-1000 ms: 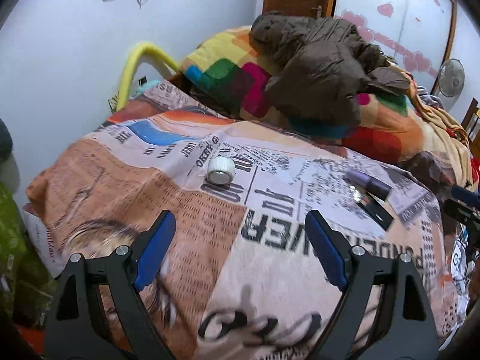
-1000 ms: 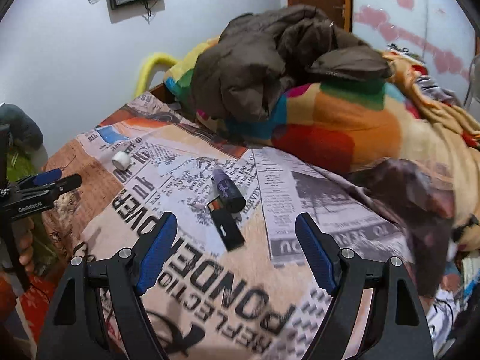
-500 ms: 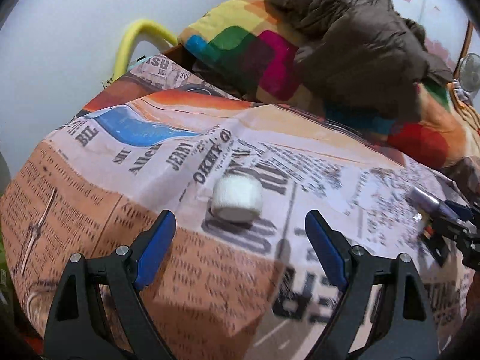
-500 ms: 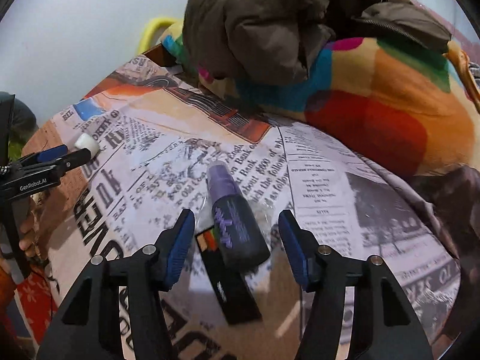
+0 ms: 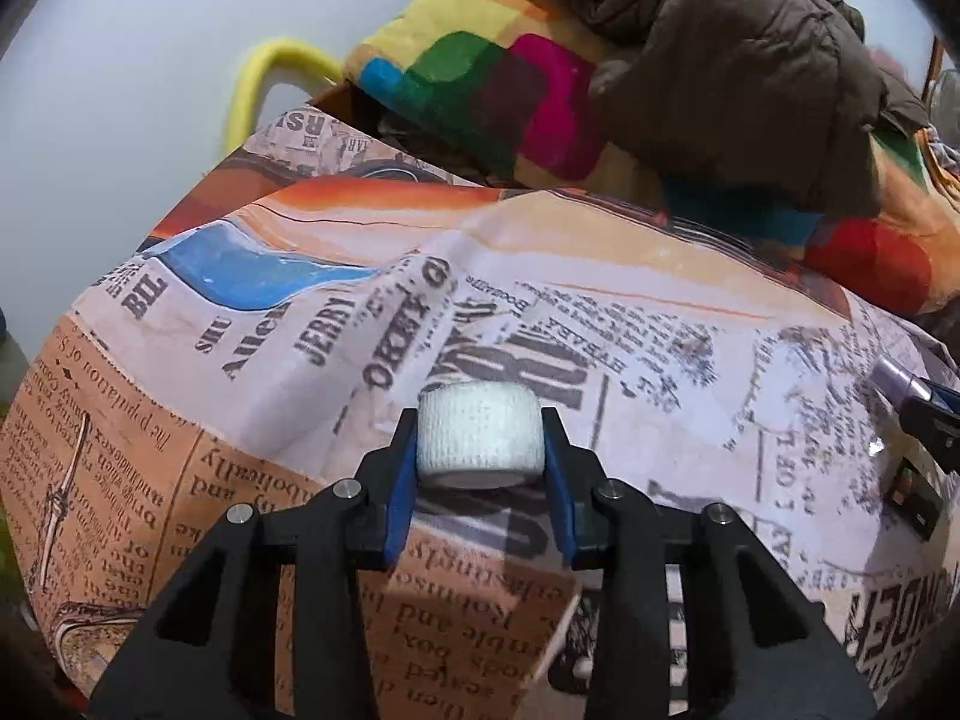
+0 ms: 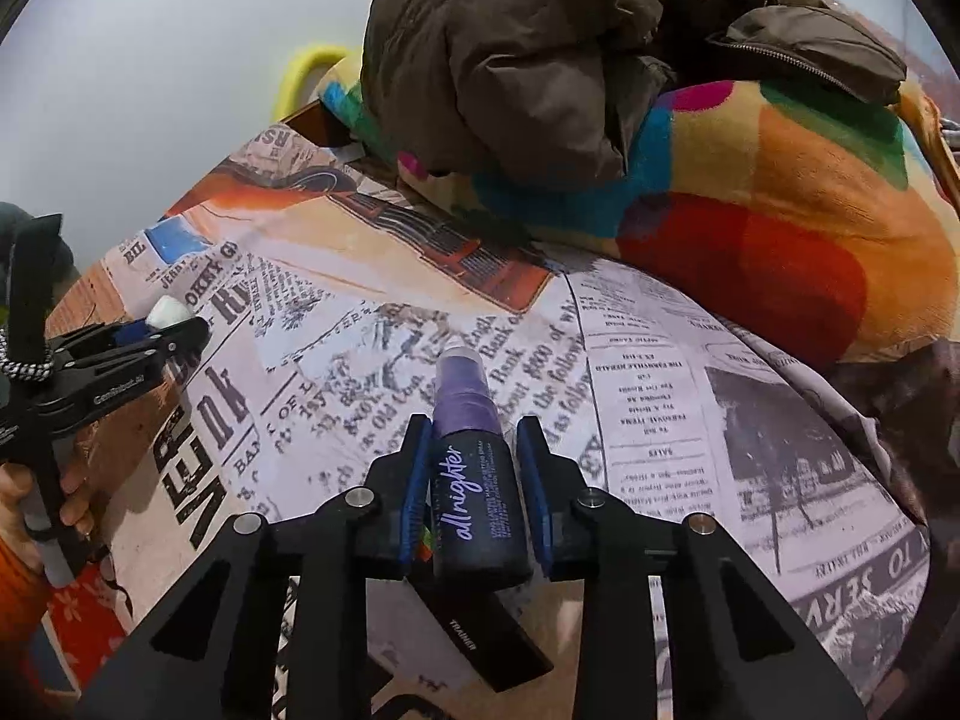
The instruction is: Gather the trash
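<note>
Left wrist view: the left tool (image 5: pixel 480 450) is closing on a white roll of tape (image 5: pixel 480 443), which lies on its side on the newspaper-print bedsheet (image 5: pixel 660 324). Both blue pads (image 5: pixel 401 480) touch the sides of the roll. Right wrist view: the right tool (image 6: pixel 474 480) is closing around a dark purple spray bottle (image 6: pixel 474 498) labelled "all nighter", lying on the same bedsheet with its cap pointing away from the camera. The left pad appears to touch the bottle; a narrow gap shows at the right pad. A flat black box (image 6: pixel 480 636) lies partly beneath the bottle's near end. Behind both items, a brown jacket (image 6: pixel 540 60) rests on a multicoloured blanket (image 6: pixel 780 210). The hand (image 6: pixel 36 498) holding the left tool appears at the left edge.
</note>
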### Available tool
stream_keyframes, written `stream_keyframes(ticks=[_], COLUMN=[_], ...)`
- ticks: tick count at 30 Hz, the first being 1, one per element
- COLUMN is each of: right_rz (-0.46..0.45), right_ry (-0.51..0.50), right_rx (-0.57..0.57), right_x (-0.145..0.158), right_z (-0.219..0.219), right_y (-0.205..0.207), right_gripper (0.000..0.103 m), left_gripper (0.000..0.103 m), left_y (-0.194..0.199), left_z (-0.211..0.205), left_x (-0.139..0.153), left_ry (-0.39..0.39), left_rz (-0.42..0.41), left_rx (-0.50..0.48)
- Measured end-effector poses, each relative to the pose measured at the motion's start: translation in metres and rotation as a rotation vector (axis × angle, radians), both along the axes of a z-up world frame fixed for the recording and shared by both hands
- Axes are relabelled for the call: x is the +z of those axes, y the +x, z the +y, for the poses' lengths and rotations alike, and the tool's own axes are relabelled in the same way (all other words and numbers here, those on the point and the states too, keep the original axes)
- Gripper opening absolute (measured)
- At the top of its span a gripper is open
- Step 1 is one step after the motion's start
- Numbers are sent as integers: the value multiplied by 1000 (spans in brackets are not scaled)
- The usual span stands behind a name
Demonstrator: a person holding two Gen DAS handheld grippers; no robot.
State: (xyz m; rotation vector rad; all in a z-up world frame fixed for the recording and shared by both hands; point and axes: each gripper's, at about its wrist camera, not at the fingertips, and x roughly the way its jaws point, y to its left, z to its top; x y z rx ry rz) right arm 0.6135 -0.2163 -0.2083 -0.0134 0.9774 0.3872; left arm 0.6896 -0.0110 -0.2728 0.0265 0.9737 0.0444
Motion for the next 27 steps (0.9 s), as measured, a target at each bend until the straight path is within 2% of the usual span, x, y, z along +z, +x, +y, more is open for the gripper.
stream_keyframes(ticks=[7,18,22,25,27], right_rz=[-34,-97,-150,-145,-104], right_ry=[-17,8,-18,-8,12], right_rx=[5,-2,8,11,5], right_x=[32,102,129,132,119], right_z=[1,0,7,11,13], right_y=[-24,-69,-94,-102,-104], right_gripper=[25,25,25,25,25], left_gripper=[37,37,37,37,37], left_y=[-35,-108,-144,-165,-180], left_z=[3,10,20,25,30], left_x=[34,124,155,167,173], left_ry=[-54,-80,-104,-94,-80], left_rz=[-26,-104,-133,-141,-151], left_rx=[-39,-64,-62,-56,-51])
